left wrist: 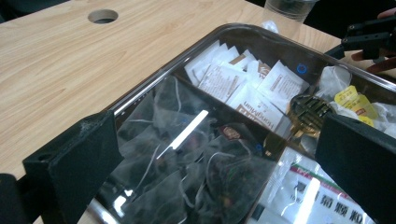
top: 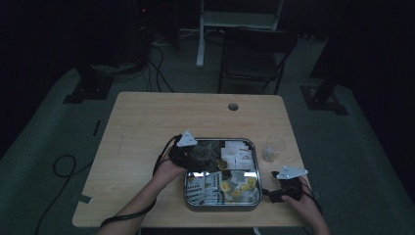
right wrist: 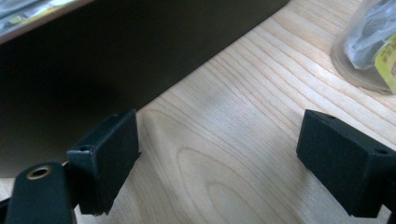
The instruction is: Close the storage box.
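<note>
Right now the left claw (top: pixel 203 157) hangs over the far-left compartment of the metal tray (top: pixel 188 195), its jaws spread wide with nothing between them. Directly below and ahead of it lie the clear mesh tea bags (left wrist: pixel 187 154), a loose pile with strings running through it and no single long axis I can make out. Judging from this, the left claw is the nearer one to that pile and would only need to drop and close. In the same tray, white paper sachets (left wrist: pixel 243 79) fill the far-right compartment, yellow-tagged bags (left wrist: pixel 353 100) lie nearer the right rim, and printed packets (top: pixel 203 188) sit in the near-left part.

The right claw (top: pixel 275 194) rests low on the tabletop (top: pixel 142 127) just outside the tray's right wall (right wrist: pixel 116 60), jaws also wide apart and empty. A clear plastic cup (top: pixel 274 148) holding a tea bag stands beyond it, near the tray's far-right corner. The tabletop is pale wood with a cable hole (top: pixel 233 106); the room around is dim, with a folding chair (top: pixel 254 54) behind.
</note>
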